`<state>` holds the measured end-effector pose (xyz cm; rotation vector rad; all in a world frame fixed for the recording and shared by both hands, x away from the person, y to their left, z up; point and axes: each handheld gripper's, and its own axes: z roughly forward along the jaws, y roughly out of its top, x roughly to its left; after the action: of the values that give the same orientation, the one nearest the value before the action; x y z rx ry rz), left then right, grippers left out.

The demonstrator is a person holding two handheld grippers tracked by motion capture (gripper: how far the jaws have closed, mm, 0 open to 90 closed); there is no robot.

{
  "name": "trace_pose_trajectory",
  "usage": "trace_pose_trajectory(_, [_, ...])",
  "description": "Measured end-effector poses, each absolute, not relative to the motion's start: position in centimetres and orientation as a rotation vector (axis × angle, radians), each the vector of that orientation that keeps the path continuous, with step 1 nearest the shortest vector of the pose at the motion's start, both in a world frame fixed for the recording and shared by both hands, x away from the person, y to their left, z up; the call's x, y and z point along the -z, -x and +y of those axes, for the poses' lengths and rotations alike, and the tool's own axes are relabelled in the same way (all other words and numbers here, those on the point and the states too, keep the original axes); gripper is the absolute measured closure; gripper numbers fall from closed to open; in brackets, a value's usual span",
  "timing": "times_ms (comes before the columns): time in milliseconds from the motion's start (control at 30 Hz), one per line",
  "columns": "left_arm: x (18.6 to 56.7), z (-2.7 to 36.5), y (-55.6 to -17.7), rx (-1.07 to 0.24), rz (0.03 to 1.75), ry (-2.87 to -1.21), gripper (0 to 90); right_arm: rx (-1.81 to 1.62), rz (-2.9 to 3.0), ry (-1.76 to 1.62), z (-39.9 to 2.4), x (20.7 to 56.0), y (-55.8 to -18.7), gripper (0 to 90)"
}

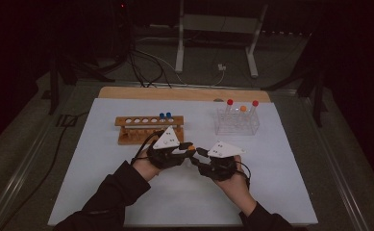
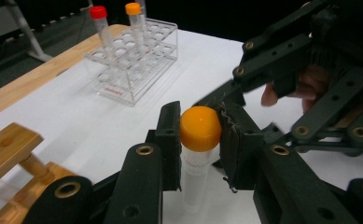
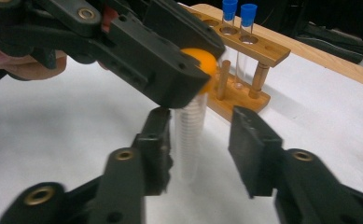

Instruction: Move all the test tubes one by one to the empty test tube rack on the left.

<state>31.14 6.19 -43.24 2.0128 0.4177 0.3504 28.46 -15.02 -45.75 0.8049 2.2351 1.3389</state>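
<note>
- The left tongs (image 2: 198,144) are clamped on the orange screw cap of a clear plastic test tube (image 2: 195,175), held upright above the white tabletop (image 1: 184,192) between the two hands.
- The right tongs (image 3: 200,149) stand parted around the tube's ribbed body, pads off it.
- The tube is probably light, stiff and slick; the cap or just under it looks the surest hold.
- Farther off stand a wooden tube rack (image 1: 148,129) with two blue-capped tubes (image 1: 165,116) and a clear acrylic rack (image 1: 237,122).

The tube (image 2: 195,175) was clear with an orange cap (image 2: 200,128). The claws were black. The wooden rack (image 1: 148,128) held blue-capped tubes (image 1: 165,116); the clear rack (image 1: 237,123) held red and orange caps. The tabletop (image 1: 93,159) was white.
</note>
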Motion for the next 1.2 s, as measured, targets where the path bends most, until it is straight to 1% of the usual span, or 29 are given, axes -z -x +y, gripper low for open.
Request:
trace_pose_trajectory(67, [43.3, 6.5, -31.1, -0.358, 0.421, -2.016, 71.8, -1.338, 2.225, -0.805, -15.0, 45.7, -28.4, 51.4])
trace_pose_trajectory(267, [43.2, 8.5, -31.4, -0.381, 0.472, -2.012, 71.9, -1.338, 2.204, -0.798, -14.8, 45.7, -28.2, 33.7])
trace_pose_trajectory(333, [43.0, 9.3, -31.5, -0.399, 0.491, -2.006, 71.9, -1.341, 2.192, -0.809, -14.7, 45.7, -28.1, 25.6])
trace_pose_trajectory(467, [42.2, 10.8, -31.6, -0.433, 0.517, -1.996, 71.9, -1.347, 2.190, -0.828, -14.6, 45.7, -28.2, 14.4])
trace_pose_trajectory(500, [42.0, 11.3, -31.7, -0.447, 0.527, -1.994, 71.9, -1.350, 2.192, -0.831, -14.6, 45.7, -28.2, 13.3])
trace_pose_trajectory(533, [41.8, 11.6, -31.8, -0.455, 0.536, -1.989, 71.9, -1.358, 2.189, -0.838, -14.6, 45.7, -28.3, 10.1])
trace_pose_trajectory(667, [41.0, 12.9, -32.4, -0.480, 0.569, -1.965, 71.9, -1.381, 2.190, -0.858, -14.7, 45.7, -28.4, 2.3])
trace_pose_trajectory(700, [40.8, 13.2, -32.5, -0.490, 0.576, -1.964, 71.9, -1.391, 2.197, -0.849, -14.8, 45.7, -28.4, 0.9])
trace_pose_trajectory(867, [40.0, 14.2, -33.5, -0.528, 0.616, -1.943, 71.9, -1.408, 2.214, -0.823, -15.0, 45.6, -28.4, 0.0])
trace_pose_trajectory(1200, [38.7, 15.4, -35.4, -0.605, 0.678, -1.900, 71.9, -1.424, 2.218, -0.809, -15.1, 45.5, -28.3, 0.0])
